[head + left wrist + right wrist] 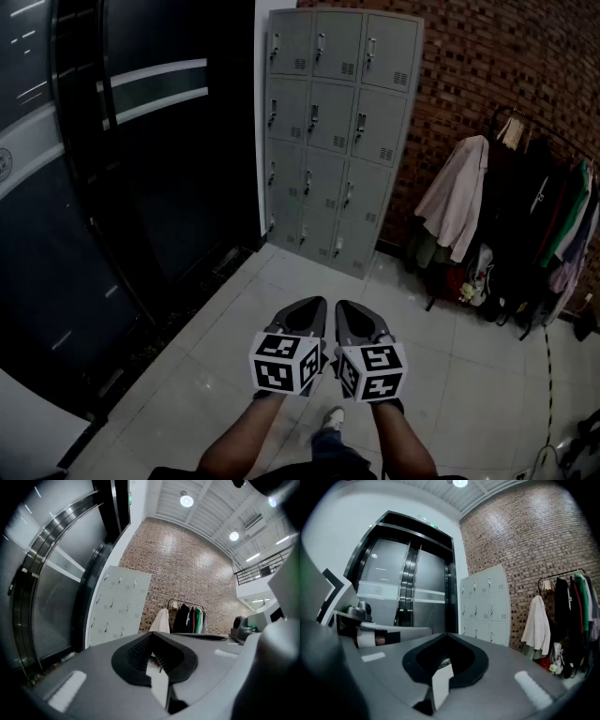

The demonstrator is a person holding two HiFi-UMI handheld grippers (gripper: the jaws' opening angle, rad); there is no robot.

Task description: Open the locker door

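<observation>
Left side: a dark glazed doorway (122, 169) fills this flank; it plays no part in the job.
Locker bank: the grey locker bank (337, 141) stands at the far end of the tiled floor (281, 281), against the brick wall (487, 66), three columns by four rows.
Door state: every door I can see sits flush and closed, each with a small latch at its edge.
Left tongs: my left tongs (314, 302) are clenched on nothing, tips meeting, held level in front of me and well apart from the lockers.
Right tongs: my right tongs (345, 303) are likewise clenched and empty, just beside the left pair.
Right side: a coat rail (525, 216) hung with jackets stands near the lockers, clear of the straight path to them.
Done: nothing yet, as I judge it; no latch is touched and no door is ajar.
Left to do: walk up to the bank, pick a door (the task names none), work its latch and swing it out.
Writing, left: a round emblem at the doorway's edge is cut off and unreadable.
Writing, lockers: I can read no numbers or labels on the doors; only vent slots show.
Writing, tongs: the marker cubes (286, 364) carry black-and-white square patterns, no letters.
Writing, overhead: a small green sign (433, 525) above the doorway is too small to read.
</observation>
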